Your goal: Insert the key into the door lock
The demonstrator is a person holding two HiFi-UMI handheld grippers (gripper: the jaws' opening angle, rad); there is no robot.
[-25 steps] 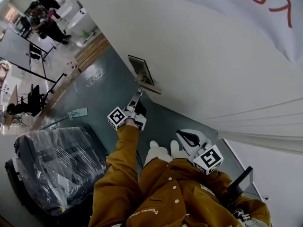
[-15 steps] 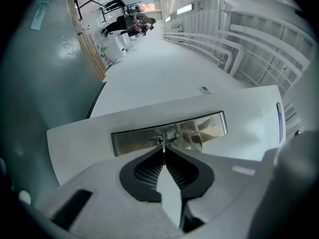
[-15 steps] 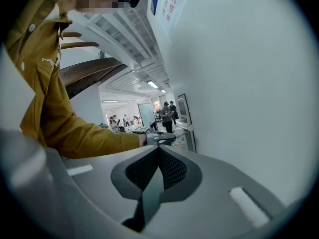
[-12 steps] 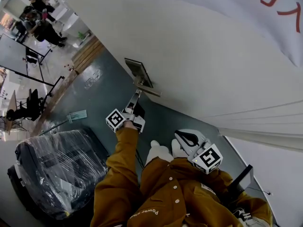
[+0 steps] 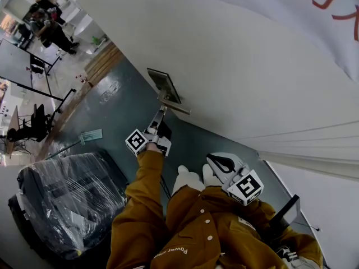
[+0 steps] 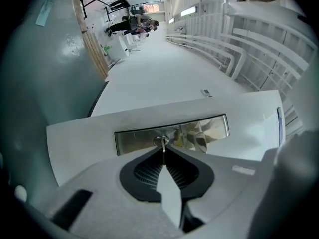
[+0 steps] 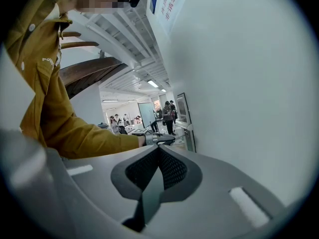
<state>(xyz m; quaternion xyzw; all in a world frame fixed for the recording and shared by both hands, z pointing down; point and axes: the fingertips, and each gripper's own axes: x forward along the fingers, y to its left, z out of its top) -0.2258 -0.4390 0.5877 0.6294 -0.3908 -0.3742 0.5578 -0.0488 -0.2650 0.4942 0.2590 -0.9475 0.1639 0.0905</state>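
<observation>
While the left tongs (image 6: pixel 163 151) are pressed onto the small silver metal key (image 6: pixel 162 145), the key's blade shows edge-on as a thin vertical sliver running straight ahead from the tips.

Obs. 1: The blade's far end meets the round keyhole cylinder (image 6: pixel 158 142) set in the long rectangular brushed-steel lock plate (image 6: pixel 209 129) on the white door panel (image 6: pixel 79 138). Touching, as far as I can read it. How deep the blade sits, if it has entered at all, cannot be told from either view.

Obs. 2: In the head view the left tongs (image 5: pixel 161 114) are extended to the lock plate (image 5: pixel 164 84), directly under the metal lever handle (image 5: pixel 180 109).

Obs. 3: The right tongs (image 7: pixel 158 156) are pressed together with nothing between them. In the head view the right tongs (image 5: pixel 216 162) are held back near the body in the mustard-yellow jacket (image 5: pixel 190 223), well apart from the lock, so the left side is the working one.

Judgement: The step in hand is seating the key. The relation that matters is that the lock lies dead ahead of the left tongs, with the key's long axis in line with the tongs and pointing square into the cylinder. The coming move looks like a straight push along that axis. Any tilt would likely bind the blade at the slot mouth.
</observation>
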